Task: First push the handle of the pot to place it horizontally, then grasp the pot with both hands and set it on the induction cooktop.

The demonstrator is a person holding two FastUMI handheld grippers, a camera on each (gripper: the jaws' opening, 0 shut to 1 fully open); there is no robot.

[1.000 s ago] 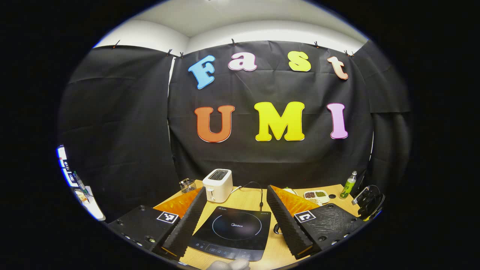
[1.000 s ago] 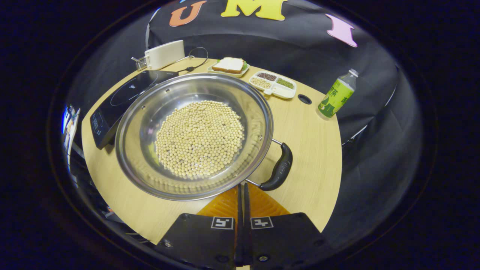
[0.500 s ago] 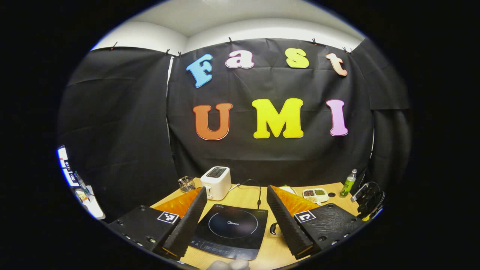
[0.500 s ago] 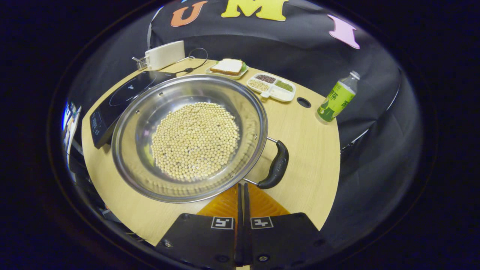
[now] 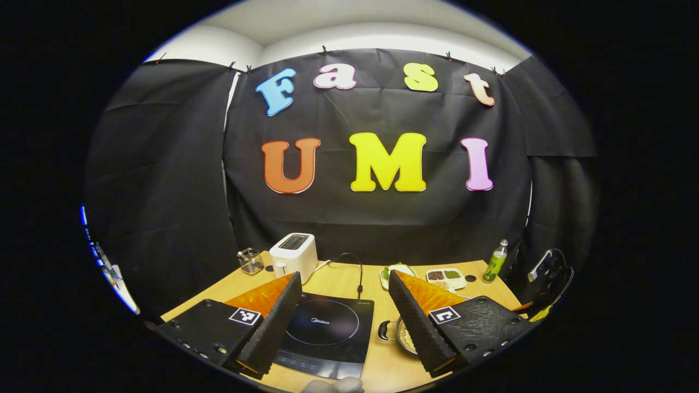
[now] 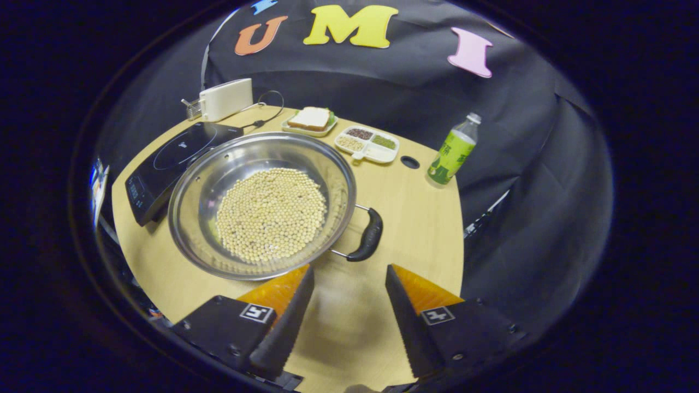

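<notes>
Pot (image 6: 262, 204) full of beans is parked on the table just beside the cooktop (image 6: 175, 158). Right gripper (image 6: 349, 305) is spread wide near the handle (image 6: 368, 234), nothing held; left gripper (image 5: 344, 322), also wide, is hovered over the cooktop. Two-handed grasp looks next.

Shiny metal, glossy glass, matt wood

The pot (image 6: 262, 207) is polished, mirror-bright metal with a smooth dark plastic handle (image 6: 368, 240). The induction cooktop (image 6: 169, 164) has a glossy black glass-like top. The counter (image 6: 415, 218) shows pale matt wood grain. The toaster (image 5: 293, 255) looks like smooth cream plastic; the bottle (image 6: 453, 150) like clear plastic.
</notes>
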